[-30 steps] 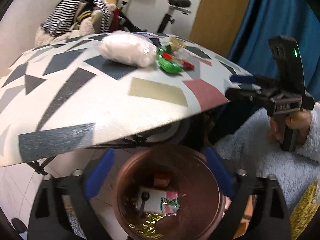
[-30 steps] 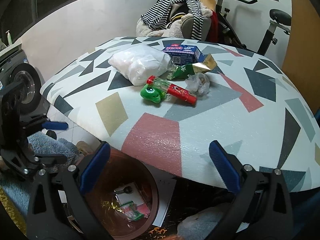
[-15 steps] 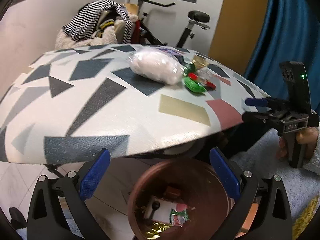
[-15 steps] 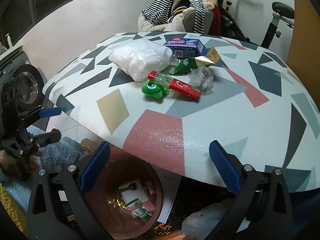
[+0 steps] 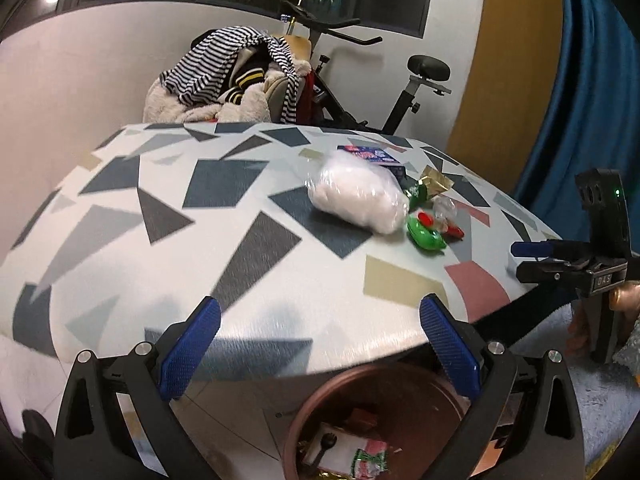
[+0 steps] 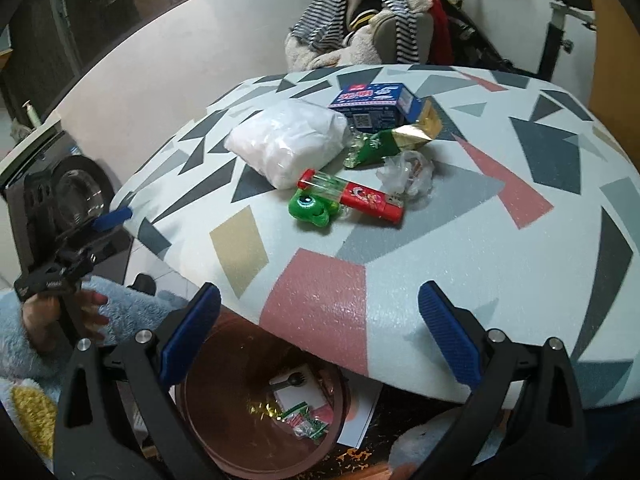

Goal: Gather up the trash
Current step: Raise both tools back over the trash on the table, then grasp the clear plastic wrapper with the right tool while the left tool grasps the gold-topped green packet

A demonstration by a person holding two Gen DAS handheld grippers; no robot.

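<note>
The trash lies clustered mid-tabletop: a puffy white plastic bag (image 6: 286,142), soft and slippery, best pinched at a loose fold; just beside it a rigid green-and-red toy candy tube (image 6: 344,200), light, easily taken across its narrow red body; a crinkly clear wrapper (image 6: 408,170); a foil packet (image 6: 394,140); a blue carton (image 6: 374,104). The patterned tabletop (image 6: 460,264) overhangs the brown round bin (image 6: 208,412). My right hand-held gripper (image 6: 318,340) and left hand-held gripper (image 5: 318,344) both gape wide, empty.

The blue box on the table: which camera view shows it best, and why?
The right wrist view: the blue box shows its top and printed front, behind the white bag. In the left wrist view the bag hides most of it, leaving only a blurred strip.
</note>
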